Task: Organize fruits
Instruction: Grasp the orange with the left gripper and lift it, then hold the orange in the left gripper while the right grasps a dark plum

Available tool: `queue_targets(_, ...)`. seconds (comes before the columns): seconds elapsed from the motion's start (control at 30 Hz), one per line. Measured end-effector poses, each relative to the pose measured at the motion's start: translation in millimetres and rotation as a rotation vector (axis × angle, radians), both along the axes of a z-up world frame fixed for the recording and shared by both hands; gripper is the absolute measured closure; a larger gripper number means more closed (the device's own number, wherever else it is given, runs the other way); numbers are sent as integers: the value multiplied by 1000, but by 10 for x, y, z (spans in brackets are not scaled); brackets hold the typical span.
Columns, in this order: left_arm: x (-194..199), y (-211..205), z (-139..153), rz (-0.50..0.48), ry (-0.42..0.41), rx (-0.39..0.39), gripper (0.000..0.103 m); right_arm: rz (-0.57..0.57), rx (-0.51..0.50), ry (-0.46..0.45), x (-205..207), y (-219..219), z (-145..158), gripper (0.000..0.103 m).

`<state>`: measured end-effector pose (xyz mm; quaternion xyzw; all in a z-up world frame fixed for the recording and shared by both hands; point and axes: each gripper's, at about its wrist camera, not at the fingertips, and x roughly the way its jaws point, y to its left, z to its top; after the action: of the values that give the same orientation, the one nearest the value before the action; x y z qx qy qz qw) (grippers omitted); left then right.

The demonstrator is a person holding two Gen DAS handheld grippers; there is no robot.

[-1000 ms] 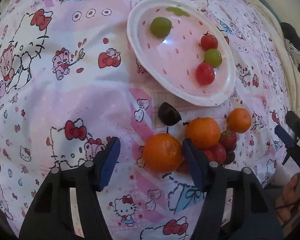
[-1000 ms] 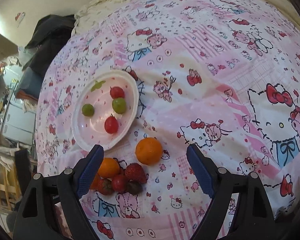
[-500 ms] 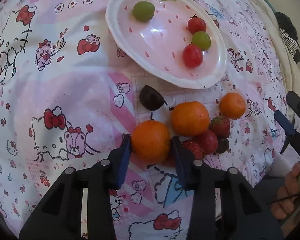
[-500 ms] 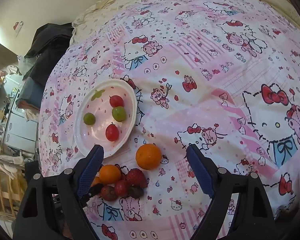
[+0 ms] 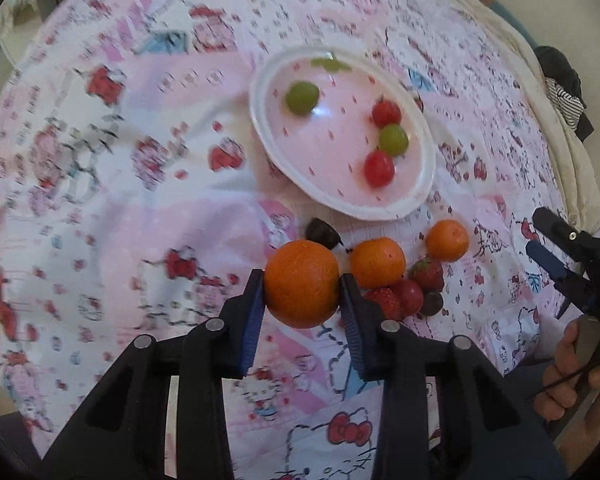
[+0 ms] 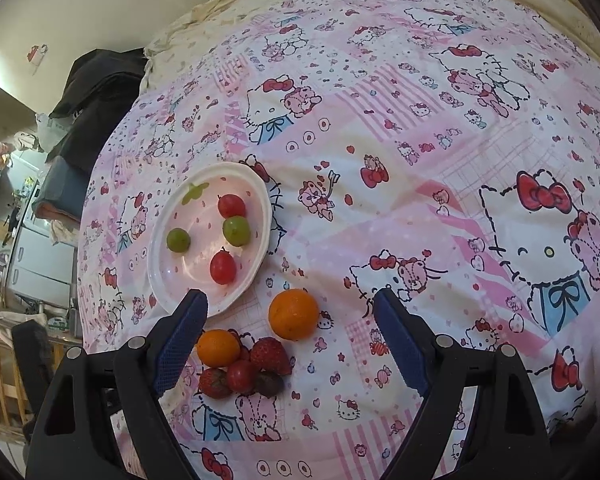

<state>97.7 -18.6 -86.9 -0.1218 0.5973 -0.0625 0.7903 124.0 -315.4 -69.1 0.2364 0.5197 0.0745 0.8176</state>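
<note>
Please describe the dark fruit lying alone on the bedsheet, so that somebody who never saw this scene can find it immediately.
Start at the white plate on the pink cartoon bedsheet. Just below its near rim, on the sheet, lies one small dark purple fruit, partly hidden behind the orange that the left gripper holds. Its neighbours are orange or red; it is nearly black and lies apart from the strawberry pile.

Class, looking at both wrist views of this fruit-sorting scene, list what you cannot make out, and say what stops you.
- Left view: sheet print at left, motion-blurred.
- Left view: underside of the orange held by the left gripper, hidden; lifted or resting is unclear.
- Left view: dark fruit partly behind that orange; type unclear.
- Right view: plate near rim, covered by the right gripper finger.
</note>
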Motion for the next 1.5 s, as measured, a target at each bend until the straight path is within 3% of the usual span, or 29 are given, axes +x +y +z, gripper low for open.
queue_targets(0.33,-210,321,567,1,-129,75,71,-7,9,22,-18,-24,-31,16)
queue_targets(0.63,-246,433,447,45,-100,73,71,70,15,100,25,94,-182,16)
queue_targets(0.8,-201,406,382,56,-96,72,71,122,46,163,26,157,-314,38)
queue_targets(0.87,-191,406,386,66,-97,59,71,149,71,175,20,199,-354,55)
queue_targets(0.9,-186,406,392,68,-98,54,71,165,76,181,19,227,-376,59)
queue_targets(1.27,-150,376,469,59,-120,32,70,287,36,315,-51,552,-660,60)
queue_targets(1.5,-155,328,452,47,-115,30,70,331,-26,331,-80,714,-733,65)
